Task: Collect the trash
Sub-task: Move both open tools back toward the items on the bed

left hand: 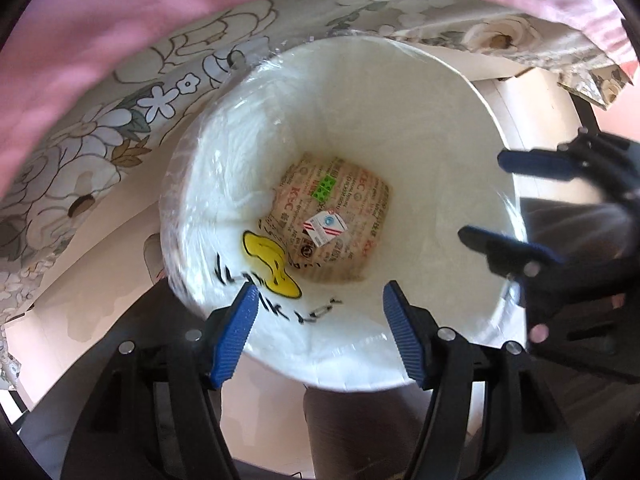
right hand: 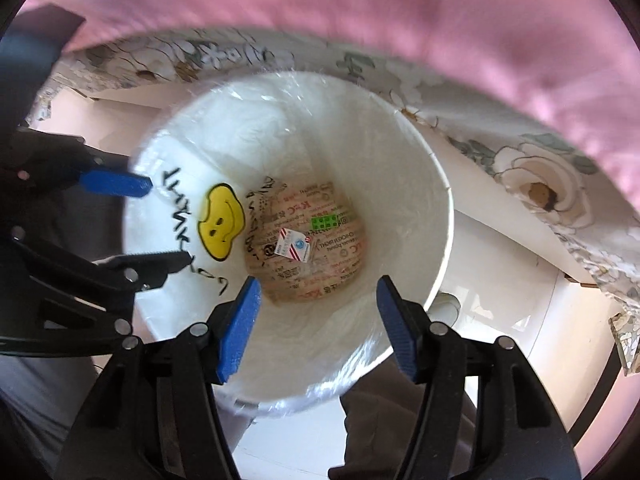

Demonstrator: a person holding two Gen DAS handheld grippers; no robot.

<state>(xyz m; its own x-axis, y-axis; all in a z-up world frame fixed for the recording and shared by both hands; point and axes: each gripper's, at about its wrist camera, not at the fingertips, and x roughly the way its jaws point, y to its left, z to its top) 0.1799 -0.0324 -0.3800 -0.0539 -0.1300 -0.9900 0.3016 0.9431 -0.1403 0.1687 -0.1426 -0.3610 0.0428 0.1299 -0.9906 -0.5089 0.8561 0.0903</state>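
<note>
Hovering over one bin [left hand: 420, 100]: two grippers, left [left hand: 320, 332] and right [right hand: 318, 324], fingers apart, empty.

bin [left hand: 420, 92]: white, clear glossy liner
bin print: yellow smiley [right hand: 221, 222] with black scrawled lettering on the inner wall
wrapper [left hand: 340, 236] in bin bottom: tan paper, red and dark print
green piece [right hand: 325, 223]: bright green, darker dots
small packet [left hand: 325, 227]: white, red stripes, blue round mark
left claw [left hand: 320, 336]: blue ribbed pads on black arms
right claw [right hand: 320, 328]: same blue pads, black arms
floral sheet [left hand: 132, 92]: grey-beige, white flowers, dark outlines
fabric [right hand: 360, 12], far side: plain pink
</note>
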